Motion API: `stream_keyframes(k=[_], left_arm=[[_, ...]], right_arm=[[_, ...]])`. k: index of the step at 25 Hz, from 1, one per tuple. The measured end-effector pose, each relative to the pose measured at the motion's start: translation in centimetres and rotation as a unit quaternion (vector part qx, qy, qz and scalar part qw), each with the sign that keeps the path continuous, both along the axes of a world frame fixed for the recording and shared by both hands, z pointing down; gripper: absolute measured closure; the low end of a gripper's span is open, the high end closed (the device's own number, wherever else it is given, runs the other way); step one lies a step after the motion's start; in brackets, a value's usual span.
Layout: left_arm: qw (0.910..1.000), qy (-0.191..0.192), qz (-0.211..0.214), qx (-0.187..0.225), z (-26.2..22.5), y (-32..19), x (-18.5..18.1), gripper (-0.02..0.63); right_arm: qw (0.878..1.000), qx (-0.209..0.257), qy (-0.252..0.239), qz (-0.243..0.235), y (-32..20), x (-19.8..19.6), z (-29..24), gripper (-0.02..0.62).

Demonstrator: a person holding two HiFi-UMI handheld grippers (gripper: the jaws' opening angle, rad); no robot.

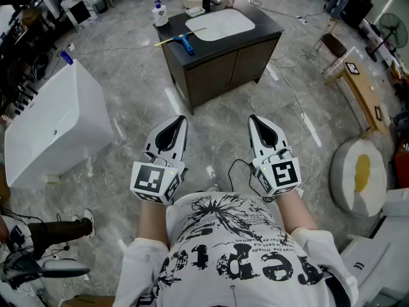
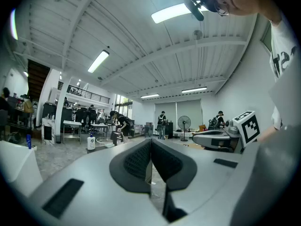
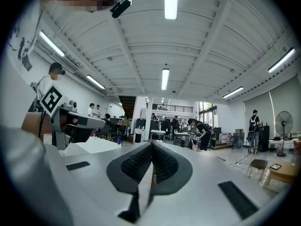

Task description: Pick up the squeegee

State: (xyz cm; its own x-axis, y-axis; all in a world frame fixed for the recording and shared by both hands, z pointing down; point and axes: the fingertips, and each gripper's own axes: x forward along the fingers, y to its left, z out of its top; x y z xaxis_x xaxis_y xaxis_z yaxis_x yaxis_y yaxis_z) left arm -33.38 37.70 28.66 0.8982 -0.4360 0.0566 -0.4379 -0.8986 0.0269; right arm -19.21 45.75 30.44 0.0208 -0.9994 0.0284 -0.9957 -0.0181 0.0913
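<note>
there the squeegee (image 1: 181, 40) lies on the dark cabinet (image 1: 217, 59)

Bare floor (image 1: 214, 133) lies open from the left tool (image 1: 181, 120) and right tool (image 1: 254, 120) ahead to the counter (image 1: 217, 59). A white tub (image 1: 51, 120) stands well left of them and a round white object (image 1: 358, 174) well right. On the counter, a bottle (image 1: 160, 15) and a basin (image 1: 220, 24) crowd the squeegee (image 1: 182, 41).
</note>
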Motion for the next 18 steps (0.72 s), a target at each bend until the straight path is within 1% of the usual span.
stream_keyframes(k=[9,13,16,17,18], left_arm=[[1.0,0.005,0.007,-0.003,0.8,-2.0,-0.6,0.591],[0.9999,0.007,0.009,-0.011,1.1,-3.2,-0.9,0.591],[0.9996,0.023,0.006,-0.017,1.2,-4.0,-0.7,0.591],[0.9993,0.034,0.0,-0.014,1.1,-4.3,-0.6,0.498],[0.999,0.044,-0.007,-0.007,0.9,-4.7,-0.6,0.278]], right_arm=[[1.0,-0.001,0.005,0.003,-1.9,-0.9,0.7,0.583],[1.0,-0.006,0.008,0.002,-3.0,-1.3,0.8,0.583],[1.0,-0.006,-0.002,0.009,-3.6,-1.0,1.0,0.581],[1.0,-0.006,-0.005,0.011,-3.8,-0.8,1.1,0.581],[1.0,-0.006,-0.006,0.013,-4.0,-0.6,1.3,0.58]])
